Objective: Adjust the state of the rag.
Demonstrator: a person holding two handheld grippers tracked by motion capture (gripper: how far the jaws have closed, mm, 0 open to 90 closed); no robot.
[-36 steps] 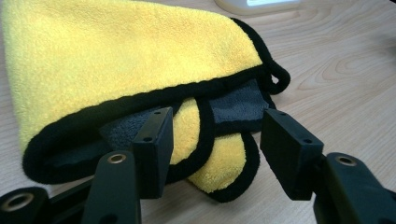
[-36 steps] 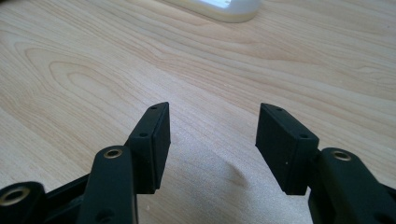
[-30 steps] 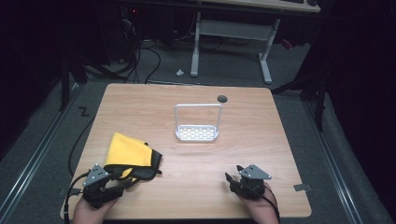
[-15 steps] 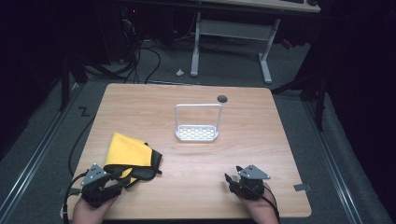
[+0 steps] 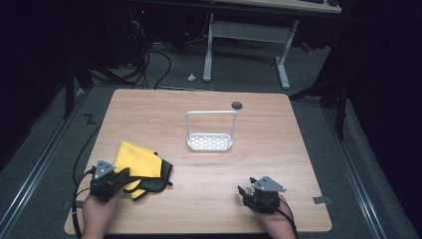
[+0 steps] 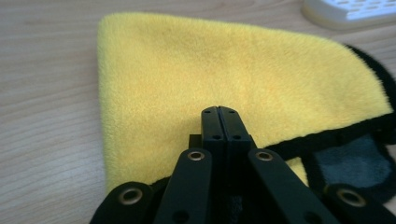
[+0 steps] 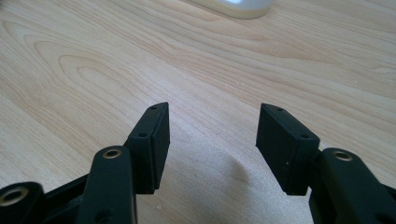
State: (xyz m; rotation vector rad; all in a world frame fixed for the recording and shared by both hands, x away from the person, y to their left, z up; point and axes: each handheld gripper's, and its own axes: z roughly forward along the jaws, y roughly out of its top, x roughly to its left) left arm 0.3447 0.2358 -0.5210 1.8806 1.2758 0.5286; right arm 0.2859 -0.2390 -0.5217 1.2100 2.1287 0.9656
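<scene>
**Left tongs closed at the yellow cloth, right tongs open above the bare wood**

The yellow cloth point(image 5: 137, 162) lies on the near left part of the tabletop point(image 5: 278, 149), folded, with a black edge and a dark grey underside that shows at its right corner. In the left gripper view the cloth point(image 6: 224, 70) spreads flat under and in front of the tongs.

The left tongs point(image 5: 124, 175) are at the near edge of the cloth, held by the person's left hand point(image 5: 97, 214). In the left gripper view the left tongs point(image 6: 219, 112) have both jaws pressed together with no gap between them. The tips stand over the yellow surface, but it is not possible to tell if some fabric is caught between them.

The right tongs point(image 5: 245, 191) rest at the near right part of the tabletop, well apart from the cloth, held by the right hand point(image 5: 276, 226). In the right gripper view the right tongs point(image 7: 212, 126) are wide open, with only bare wood between the jaws, and they hold nothing.

A white rack point(image 5: 210, 142) with a tall wire handle stands near the middle of the tabletop, beyond both tongs.
</scene>
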